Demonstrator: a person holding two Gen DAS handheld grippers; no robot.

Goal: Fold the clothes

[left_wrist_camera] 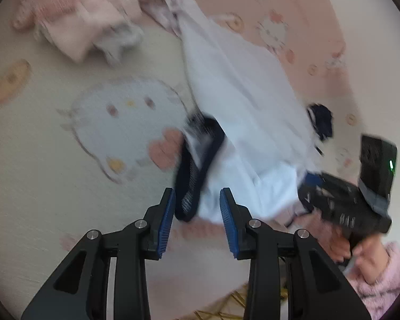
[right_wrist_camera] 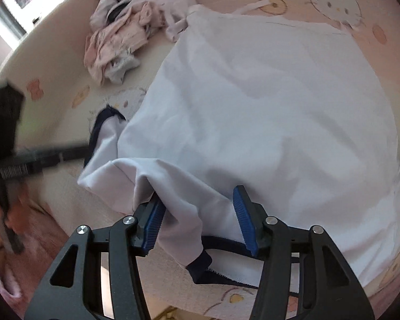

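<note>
A white shirt (left_wrist_camera: 242,101) (right_wrist_camera: 266,101) with navy trim lies spread on a cartoon-print sheet (left_wrist_camera: 53,160). My left gripper (left_wrist_camera: 197,200) is open, pointing down. A navy-trimmed opening (left_wrist_camera: 192,176) of the shirt lies just past its fingertips, and nothing is pressed between the pads. In the right wrist view, my right gripper (right_wrist_camera: 197,205) has a bunched fold of the shirt filling its jaws. The cloth drapes over the left fingertip, and a navy cuff (right_wrist_camera: 200,265) hangs below. My right gripper (left_wrist_camera: 310,186) shows blurred at the shirt's near corner in the left wrist view.
A heap of pink and grey clothes (left_wrist_camera: 80,24) (right_wrist_camera: 114,45) lies beyond the shirt. A hand in a fuzzy pink sleeve (left_wrist_camera: 381,272) holds the right gripper. The left gripper (right_wrist_camera: 74,152) appears blurred at the left. A window (right_wrist_camera: 21,5) is in the far corner.
</note>
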